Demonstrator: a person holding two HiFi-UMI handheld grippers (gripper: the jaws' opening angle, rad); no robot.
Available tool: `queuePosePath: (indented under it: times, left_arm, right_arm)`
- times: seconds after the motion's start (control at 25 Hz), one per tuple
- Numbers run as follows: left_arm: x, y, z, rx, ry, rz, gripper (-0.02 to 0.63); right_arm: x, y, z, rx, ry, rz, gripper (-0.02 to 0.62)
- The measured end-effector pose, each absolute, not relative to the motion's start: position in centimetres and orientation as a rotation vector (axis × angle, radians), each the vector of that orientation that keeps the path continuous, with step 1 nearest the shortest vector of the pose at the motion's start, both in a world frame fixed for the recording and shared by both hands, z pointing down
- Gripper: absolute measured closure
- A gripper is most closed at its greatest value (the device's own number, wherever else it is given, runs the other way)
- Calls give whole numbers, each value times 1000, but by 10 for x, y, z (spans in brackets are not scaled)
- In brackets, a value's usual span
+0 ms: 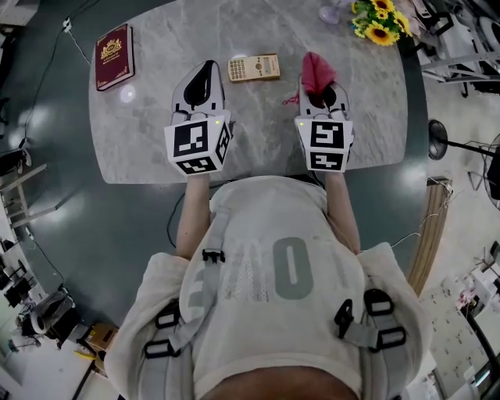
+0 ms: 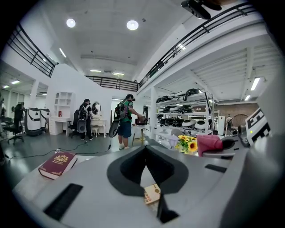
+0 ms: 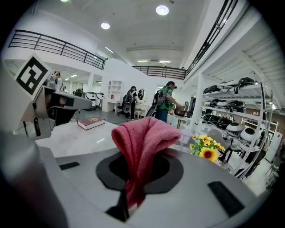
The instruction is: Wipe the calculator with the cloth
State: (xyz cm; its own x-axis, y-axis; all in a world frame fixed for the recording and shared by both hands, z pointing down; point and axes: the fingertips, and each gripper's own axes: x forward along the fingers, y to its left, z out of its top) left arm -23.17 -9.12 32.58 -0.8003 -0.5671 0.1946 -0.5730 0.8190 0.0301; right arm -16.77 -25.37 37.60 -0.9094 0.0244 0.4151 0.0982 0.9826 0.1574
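Observation:
The beige calculator [image 1: 254,68] lies flat on the grey marble table [image 1: 156,133], between and just beyond the two grippers. Through the left gripper view only its corner [image 2: 152,193] shows, below the closed jaws. My left gripper [image 1: 206,66] is shut and holds nothing; it stands just left of the calculator, not touching it. My right gripper [image 1: 316,87] is shut on the red cloth [image 1: 317,72], to the right of the calculator. In the right gripper view the cloth [image 3: 143,141] stands up in a fold from between the jaws and hides the calculator.
A dark red book [image 1: 114,56] lies at the table's far left corner. A bunch of sunflowers [image 1: 380,19] stands at the far right. The person's torso is close to the near table edge. People stand at desks and shelves far behind the table.

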Motion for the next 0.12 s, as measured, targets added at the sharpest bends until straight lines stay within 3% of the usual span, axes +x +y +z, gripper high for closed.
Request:
queuePosePath:
  times: [0.12]
  left_arm:
    - [-232,-90,326,885,-2806,41,586]
  right_arm:
    - [-168,-252,376,-92,-2703,-255,540]
